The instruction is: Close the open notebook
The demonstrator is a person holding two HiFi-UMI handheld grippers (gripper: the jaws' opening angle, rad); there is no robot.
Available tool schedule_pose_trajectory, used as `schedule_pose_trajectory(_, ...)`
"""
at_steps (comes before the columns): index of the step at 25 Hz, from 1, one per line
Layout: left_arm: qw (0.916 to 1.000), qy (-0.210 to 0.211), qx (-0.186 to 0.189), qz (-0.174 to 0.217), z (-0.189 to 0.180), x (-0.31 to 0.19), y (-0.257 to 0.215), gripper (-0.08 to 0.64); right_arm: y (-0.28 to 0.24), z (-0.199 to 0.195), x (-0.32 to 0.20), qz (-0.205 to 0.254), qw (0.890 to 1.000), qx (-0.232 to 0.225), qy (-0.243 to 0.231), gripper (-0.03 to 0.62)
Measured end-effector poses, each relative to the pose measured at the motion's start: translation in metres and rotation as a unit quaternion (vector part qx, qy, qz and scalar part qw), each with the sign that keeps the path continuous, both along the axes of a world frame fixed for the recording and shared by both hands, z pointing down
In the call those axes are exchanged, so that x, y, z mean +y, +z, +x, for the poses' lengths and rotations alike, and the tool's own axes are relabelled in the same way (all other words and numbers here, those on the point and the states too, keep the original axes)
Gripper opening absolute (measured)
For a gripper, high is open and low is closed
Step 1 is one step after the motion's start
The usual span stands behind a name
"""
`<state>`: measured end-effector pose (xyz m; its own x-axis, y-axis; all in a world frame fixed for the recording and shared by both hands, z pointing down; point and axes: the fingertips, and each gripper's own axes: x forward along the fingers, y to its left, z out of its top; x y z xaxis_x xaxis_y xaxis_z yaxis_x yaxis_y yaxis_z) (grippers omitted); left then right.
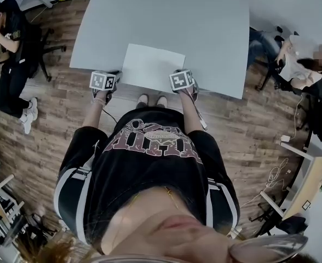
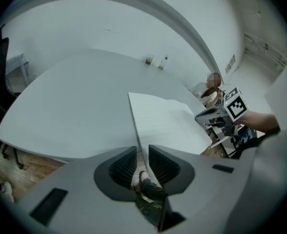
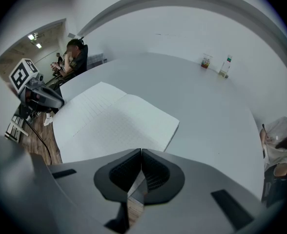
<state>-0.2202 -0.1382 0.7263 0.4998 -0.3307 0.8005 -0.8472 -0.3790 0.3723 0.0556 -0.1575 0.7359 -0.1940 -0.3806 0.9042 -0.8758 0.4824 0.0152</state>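
Note:
The open notebook lies flat with white ruled pages at the near edge of the grey table. My left gripper is at its near left corner. In the left gripper view the jaws stand a little apart, the notebook edge runs toward the gap, and only floor and a shoe show between the pads. My right gripper is at the near right corner. In the right gripper view its jaws are shut tip to tip, just short of the notebook.
Two small bottles stand at the table's far side. A person sits on a chair at the left and another person at the right. A wooden desk stands at the lower right on the plank floor.

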Motion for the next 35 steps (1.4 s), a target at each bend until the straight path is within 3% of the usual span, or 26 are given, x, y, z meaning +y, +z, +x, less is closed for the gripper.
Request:
schedule_pose_trajectory(19, 0.9972, 0.008, 0.049, -0.056, 0.002, 0.005, 0.015, 0.129, 0.003, -0.003, -0.003, 0.005, 1.0, -0.008, -0.003, 0.02)
schedule_pose_trajectory(26, 0.9935, -0.03, 0.084, -0.07, 0.0, 0.009, 0.016, 0.164, 0.001, 0.0, -0.001, 0.007, 1.0, -0.01, -0.003, 0.02)
schedule_pose_trajectory(35, 0.9792, -0.076, 0.154, -0.107, -0.006, 0.015, 0.02, 0.212, 0.0, 0.001, 0.001, 0.011, 1.0, -0.011, -0.005, 0.02)
